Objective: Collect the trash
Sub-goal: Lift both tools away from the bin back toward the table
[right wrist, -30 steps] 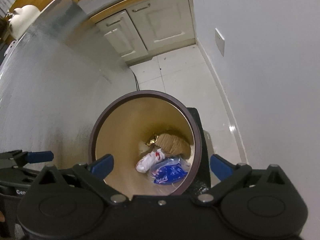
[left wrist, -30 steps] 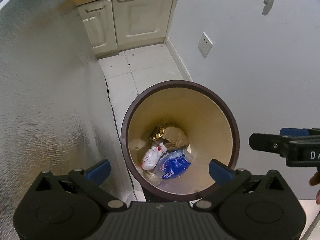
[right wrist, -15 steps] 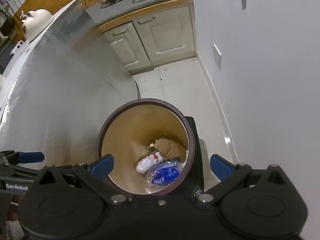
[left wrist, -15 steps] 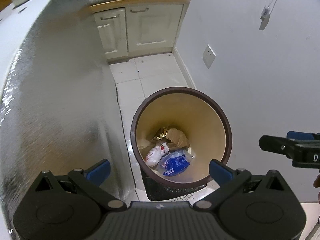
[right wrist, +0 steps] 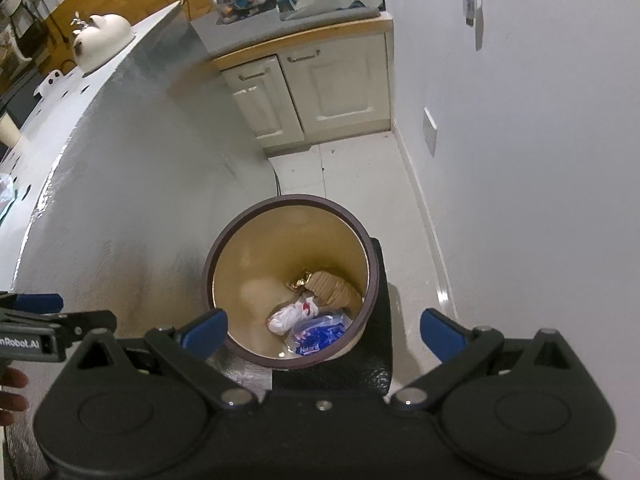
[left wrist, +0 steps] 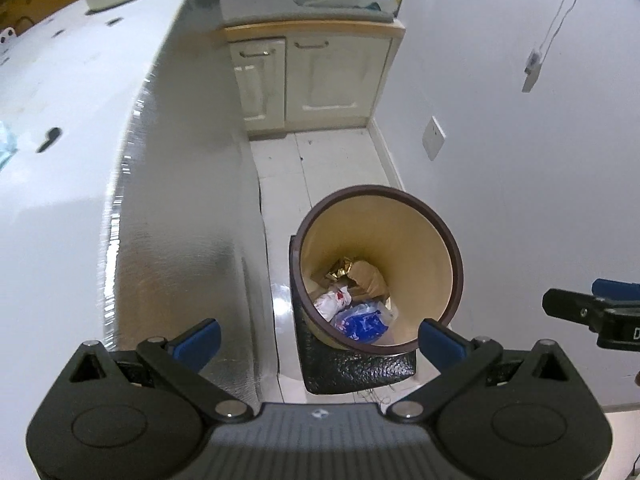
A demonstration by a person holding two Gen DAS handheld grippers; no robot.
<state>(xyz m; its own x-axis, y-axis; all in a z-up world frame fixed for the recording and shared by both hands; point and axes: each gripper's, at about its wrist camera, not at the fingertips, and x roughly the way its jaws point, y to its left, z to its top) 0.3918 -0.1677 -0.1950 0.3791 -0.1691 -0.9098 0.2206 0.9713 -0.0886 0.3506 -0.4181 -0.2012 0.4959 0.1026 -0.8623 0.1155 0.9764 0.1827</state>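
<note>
Both hand-held grippers, left [left wrist: 318, 338] and right [right wrist: 322, 330], hovering above bin [left wrist: 456, 264], jaws spread, empty. Trash [left wrist: 362, 318] lying at bin bottom: light, crinkly, soft; pinching bag folds likely best.

I see a brown bin [left wrist: 456, 268], cream inside, holding a blue bag [left wrist: 362, 322], a white-and-red wrapper [left wrist: 330, 302] and gold foil [left wrist: 340, 270].

"Natural" on blue wrapper [right wrist: 316, 336], "nRobot.AI" — cut off — on left hand-held gripper [right wrist: 60, 320]
</note>
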